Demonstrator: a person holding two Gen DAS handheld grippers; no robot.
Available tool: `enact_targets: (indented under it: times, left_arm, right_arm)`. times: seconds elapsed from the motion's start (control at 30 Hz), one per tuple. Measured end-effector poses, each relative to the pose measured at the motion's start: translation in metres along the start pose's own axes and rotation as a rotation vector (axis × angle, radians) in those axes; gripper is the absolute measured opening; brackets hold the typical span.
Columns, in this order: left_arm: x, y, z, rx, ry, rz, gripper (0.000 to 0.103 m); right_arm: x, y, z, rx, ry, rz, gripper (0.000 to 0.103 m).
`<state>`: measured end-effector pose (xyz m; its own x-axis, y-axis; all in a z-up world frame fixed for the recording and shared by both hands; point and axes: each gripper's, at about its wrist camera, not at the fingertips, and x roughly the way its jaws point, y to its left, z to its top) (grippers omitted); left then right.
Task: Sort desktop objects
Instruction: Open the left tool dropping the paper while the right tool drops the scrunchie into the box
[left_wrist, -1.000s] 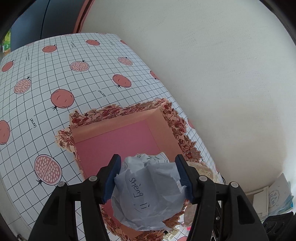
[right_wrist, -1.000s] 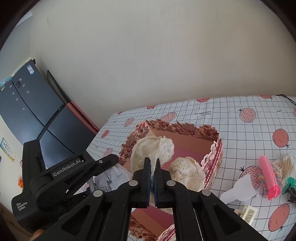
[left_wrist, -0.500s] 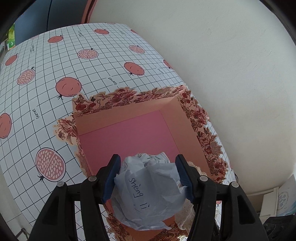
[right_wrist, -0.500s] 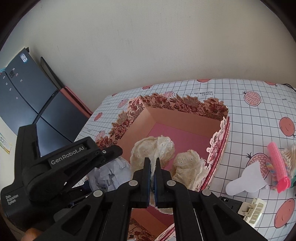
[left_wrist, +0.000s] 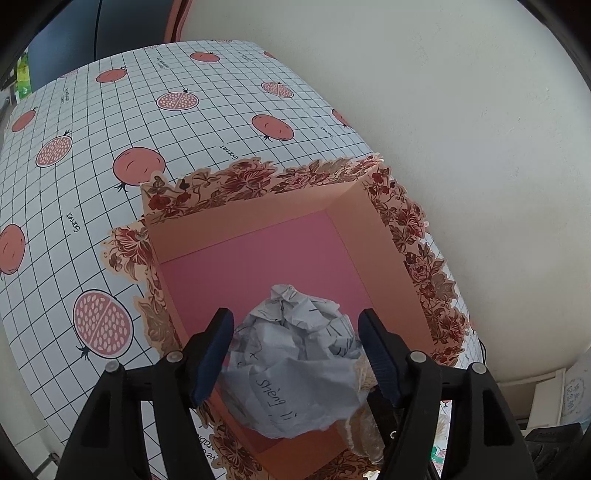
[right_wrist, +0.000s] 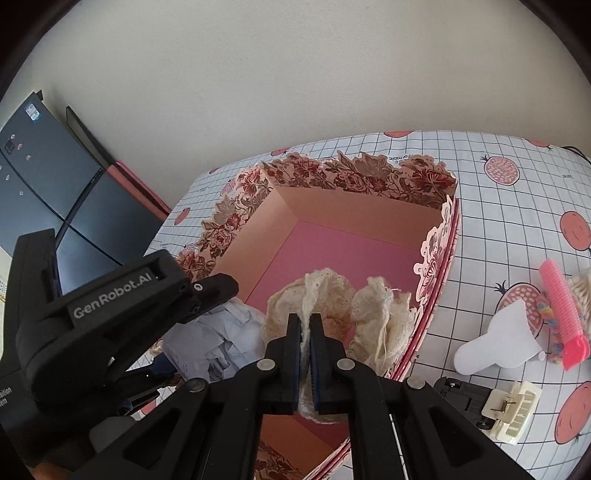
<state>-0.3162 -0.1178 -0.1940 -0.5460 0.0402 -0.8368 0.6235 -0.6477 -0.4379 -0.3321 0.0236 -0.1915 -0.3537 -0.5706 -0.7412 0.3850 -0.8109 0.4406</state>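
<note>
Crumpled grey-white paper ball (left_wrist: 295, 373) with handwriting on it sits between the blue pads of my left gripper (left_wrist: 297, 354), whose fingers stand spread about as wide as the ball and press its sides, holding it above the near end of the open pink cardboard box (left_wrist: 258, 258) with red floral scalloped edges. My right gripper (right_wrist: 305, 354) has its fingers drawn nearly together, pinching a fold of cream lace fabric (right_wrist: 321, 295) that hangs over the near part of the same box, just right of the paper ball. I see the box standing on a white grid-pattern tablecloth printed with pomegranates (left_wrist: 92, 147), close to a pale wall on the far side. On the cloth to the right of the box lie a white paper cutout (right_wrist: 498, 339), a pink hair roller (right_wrist: 561, 314) and, nearer, a cream claw hair clip (right_wrist: 517, 413).
</note>
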Motion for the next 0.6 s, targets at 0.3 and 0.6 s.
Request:
enact_targets:
  times: [0.3, 0.6]
  left_arm:
    - [-0.002, -0.002, -0.002, 0.008, 0.000, 0.001, 0.071]
    - [-0.006, -0.008, -0.004, 0.025, -0.012, 0.016, 0.072]
  right_arm:
    - [-0.006, -0.003, 0.001, 0.014, -0.005, 0.003, 0.016]
    - [-0.019, 0.000, 0.004, 0.000, -0.029, 0.021, 0.037]
